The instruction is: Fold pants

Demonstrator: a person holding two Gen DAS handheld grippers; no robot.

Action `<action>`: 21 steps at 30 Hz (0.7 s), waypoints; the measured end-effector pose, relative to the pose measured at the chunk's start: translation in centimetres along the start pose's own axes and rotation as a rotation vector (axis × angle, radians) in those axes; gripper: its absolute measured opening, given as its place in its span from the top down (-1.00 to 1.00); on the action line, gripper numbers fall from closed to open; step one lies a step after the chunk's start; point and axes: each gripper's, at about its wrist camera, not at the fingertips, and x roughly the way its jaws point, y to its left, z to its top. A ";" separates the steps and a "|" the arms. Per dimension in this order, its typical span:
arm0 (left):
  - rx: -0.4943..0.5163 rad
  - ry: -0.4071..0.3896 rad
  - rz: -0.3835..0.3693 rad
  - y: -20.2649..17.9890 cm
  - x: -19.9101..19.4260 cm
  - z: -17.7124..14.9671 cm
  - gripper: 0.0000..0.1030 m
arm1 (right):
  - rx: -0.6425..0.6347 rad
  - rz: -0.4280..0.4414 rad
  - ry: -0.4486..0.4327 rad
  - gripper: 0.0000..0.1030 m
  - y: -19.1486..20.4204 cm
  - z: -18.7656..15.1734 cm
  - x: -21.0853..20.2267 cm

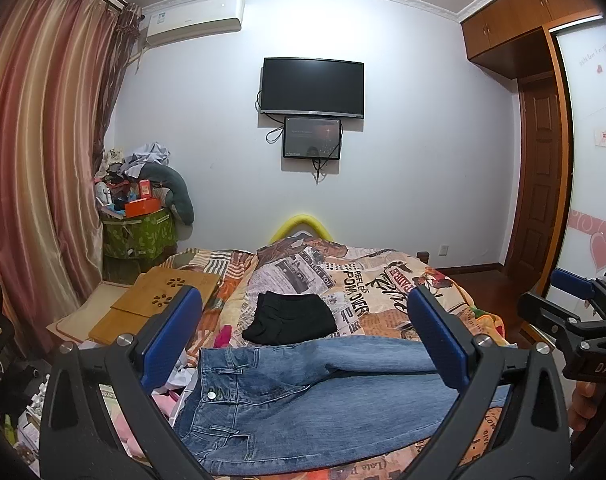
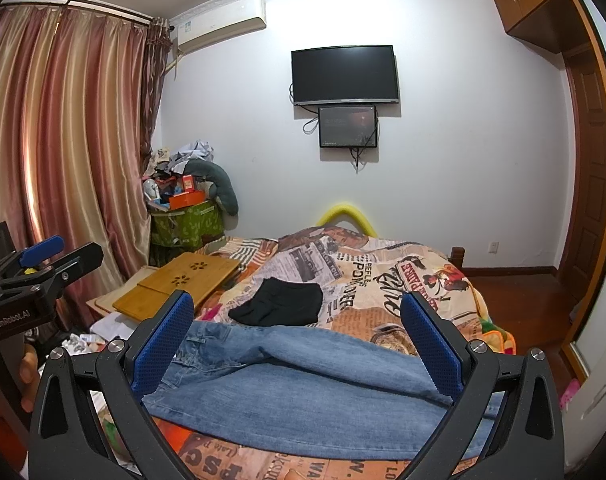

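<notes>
Blue jeans [image 1: 303, 400] lie spread across the near part of the bed, waistband and button toward the left, legs running right [image 2: 323, 392]. My left gripper [image 1: 305, 340] hangs open above the waist and seat, its blue pads wide apart with nothing between them. My right gripper [image 2: 297, 344] is open over the legs, also holding nothing. Each gripper shows at the edge of the other's view: the right gripper [image 1: 575, 312] on the right, the left gripper [image 2: 43, 264] on the left. A folded black garment [image 1: 291, 318] lies just beyond the jeans.
The bed carries a newspaper-print quilt [image 2: 383, 276]. A bamboo lap tray [image 2: 179, 284] rests at its left edge, with clutter on the floor below. A green bin [image 2: 187, 224] piled with things stands by the curtains. Wooden floor and a door lie to the right.
</notes>
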 end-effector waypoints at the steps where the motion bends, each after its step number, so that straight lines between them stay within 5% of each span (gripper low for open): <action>1: 0.000 0.001 0.001 0.0 0.1 0.0 -1.00 | -0.001 -0.001 0.002 -1.00 0.0 0.0 0.1; 9: 0.034 0.007 0.016 0.6 2.8 -0.2 -1.00 | -0.016 -0.011 0.027 -1.00 -0.6 0.1 2.6; 21: 0.067 0.190 0.100 5.2 15.7 -2.4 -1.00 | -0.090 -0.081 0.190 -0.99 -3.4 -1.8 12.1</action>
